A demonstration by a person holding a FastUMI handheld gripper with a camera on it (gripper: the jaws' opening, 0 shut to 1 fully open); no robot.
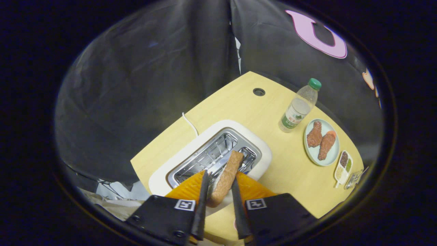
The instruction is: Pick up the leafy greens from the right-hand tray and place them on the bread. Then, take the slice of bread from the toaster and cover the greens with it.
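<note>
The gripper point(220, 177) fingers hide the lower sides of the bread slice point(228, 174). They also cover the toaster's point(191, 150) near end. The small items beside the sectioned dish point(343, 165) are too tiny to identify.

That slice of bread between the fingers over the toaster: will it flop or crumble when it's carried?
Probably not floppy: the bread slice stands edge-up and straight between the fingers of the hand-held gripper, with no sag. It looks light for its size. Held by its flat faces, it might pivot or slip if the grip is loose.
</note>
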